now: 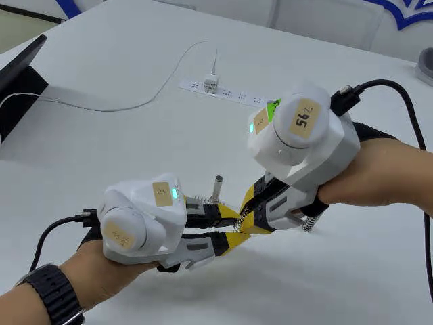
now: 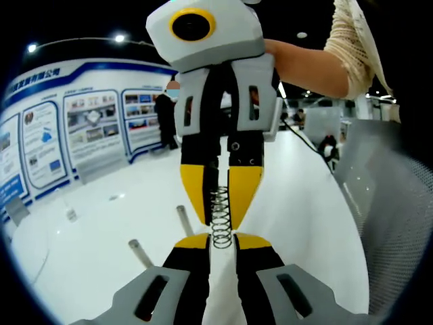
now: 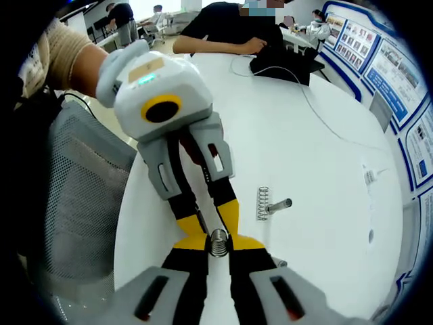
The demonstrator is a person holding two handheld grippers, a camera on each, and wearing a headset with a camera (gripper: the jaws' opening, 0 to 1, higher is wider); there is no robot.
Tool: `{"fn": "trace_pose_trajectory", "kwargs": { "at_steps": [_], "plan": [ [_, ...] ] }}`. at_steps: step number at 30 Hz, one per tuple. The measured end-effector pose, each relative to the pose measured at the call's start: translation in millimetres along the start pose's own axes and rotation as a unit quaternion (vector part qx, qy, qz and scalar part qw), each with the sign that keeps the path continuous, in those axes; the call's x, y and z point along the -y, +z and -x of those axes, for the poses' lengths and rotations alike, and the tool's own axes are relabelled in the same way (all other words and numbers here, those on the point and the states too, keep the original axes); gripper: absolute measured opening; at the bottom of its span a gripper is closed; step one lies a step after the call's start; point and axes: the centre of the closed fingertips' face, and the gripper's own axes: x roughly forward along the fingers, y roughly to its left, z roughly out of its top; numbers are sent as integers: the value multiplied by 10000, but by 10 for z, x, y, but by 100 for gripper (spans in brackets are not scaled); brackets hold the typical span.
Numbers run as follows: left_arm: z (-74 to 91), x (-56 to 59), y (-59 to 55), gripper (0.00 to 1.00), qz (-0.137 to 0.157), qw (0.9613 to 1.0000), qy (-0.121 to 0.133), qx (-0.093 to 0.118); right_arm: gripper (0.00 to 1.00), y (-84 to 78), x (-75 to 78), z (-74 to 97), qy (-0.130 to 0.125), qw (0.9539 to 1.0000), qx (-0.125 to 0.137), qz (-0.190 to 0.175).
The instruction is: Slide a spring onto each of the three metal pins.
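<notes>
As their tips meet over the desk point(image 1: 135, 149), the left gripper point(image 2: 222, 240) and right gripper point(image 3: 218, 242) each pinch an end of one spring point(image 2: 221, 217). Two metal pins point(image 2: 184, 220) stand bare — a second spring point(image 3: 262, 203) waits beside one. Early, I judge — no pin seen loaded yet.

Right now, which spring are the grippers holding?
The spring pinched between the yellow tips of the left gripper and right gripper, up off the table. The other spring sits loose on the table beside a pin.
</notes>
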Motion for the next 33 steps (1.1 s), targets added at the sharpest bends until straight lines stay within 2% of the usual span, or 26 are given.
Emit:
{"fn": "trace_pose_trajectory", "kwargs": {
  "at_steps": [12, 23, 28, 33],
  "plan": [
    [135, -138, -29, 26, 173, 9995, 266, 0, 12, -74, 111, 116, -163, 9998, -32, -132],
    [372, -422, -119, 38, 422, 9962, 763, -22, 12, -170, 252, 224, -327, 9991, -84, -261],
    [438, -512, -163, 45, 491, 9945, 920, -66, 12, -181, 310, 300, -441, 9985, -59, -326],
    [470, -550, -168, 50, 523, 9936, 1002, -70, 12, -227, 378, 371, -547, 9977, -107, -386]
  ]
}}
